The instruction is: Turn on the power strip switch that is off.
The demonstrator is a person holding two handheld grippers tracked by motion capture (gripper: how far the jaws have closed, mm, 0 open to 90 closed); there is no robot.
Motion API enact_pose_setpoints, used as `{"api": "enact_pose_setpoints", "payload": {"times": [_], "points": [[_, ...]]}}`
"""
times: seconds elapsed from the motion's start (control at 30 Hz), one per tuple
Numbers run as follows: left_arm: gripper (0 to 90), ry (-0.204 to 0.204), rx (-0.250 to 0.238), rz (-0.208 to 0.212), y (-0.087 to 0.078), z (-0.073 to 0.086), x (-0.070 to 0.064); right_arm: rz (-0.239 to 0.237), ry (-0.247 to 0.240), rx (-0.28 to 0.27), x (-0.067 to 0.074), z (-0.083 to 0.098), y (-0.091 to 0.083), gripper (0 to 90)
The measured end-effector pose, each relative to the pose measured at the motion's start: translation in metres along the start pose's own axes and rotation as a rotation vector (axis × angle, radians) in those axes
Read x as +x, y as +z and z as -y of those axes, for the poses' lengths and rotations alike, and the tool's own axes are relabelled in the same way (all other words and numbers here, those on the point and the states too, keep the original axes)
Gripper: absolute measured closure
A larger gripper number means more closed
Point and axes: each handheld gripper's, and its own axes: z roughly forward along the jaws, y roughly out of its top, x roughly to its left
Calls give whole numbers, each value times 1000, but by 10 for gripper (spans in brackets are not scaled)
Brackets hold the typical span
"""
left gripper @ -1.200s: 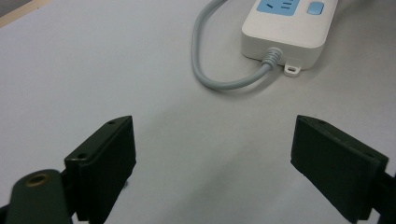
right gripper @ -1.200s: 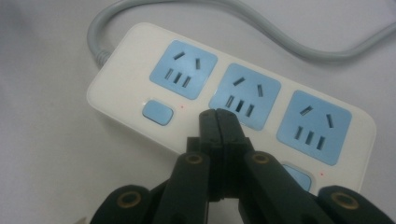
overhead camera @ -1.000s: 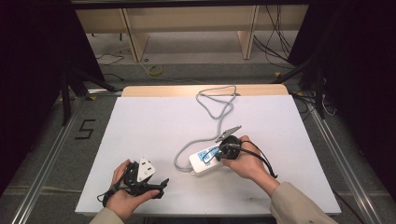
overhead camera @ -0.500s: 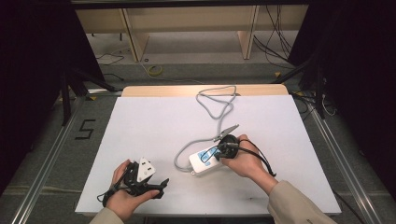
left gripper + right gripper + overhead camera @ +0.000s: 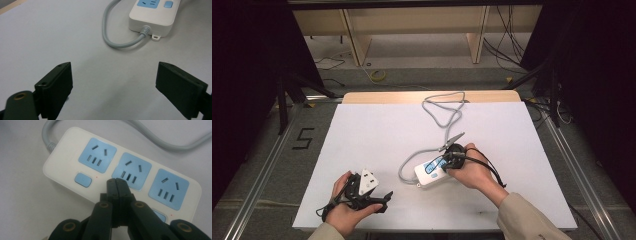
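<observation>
Two grippers, one power strip: press its switch squarely.
High view: power strip lies mid-bench under right gripper. Left gripper view: left gripper spread, empty. Right gripper view: tips together over the middle switch; push straight down.

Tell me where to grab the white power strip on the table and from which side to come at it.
Grip the power strip across its two long sides near the middle, coming straight down from above. It lies flat, socket face up, and its body is narrow enough there for open fingers. Avoid the end where the grey cable leaves it. The right gripper is shut, tips over the middle switch; the left gripper is open.
</observation>
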Motion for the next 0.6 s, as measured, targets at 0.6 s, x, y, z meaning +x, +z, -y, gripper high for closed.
{"api": "enact_pose_setpoints", "payload": {"times": [0.6], "points": [[136, 7, 2, 0, 0, 0, 0, -3, 16, 25, -1, -3, 1, 900]]}}
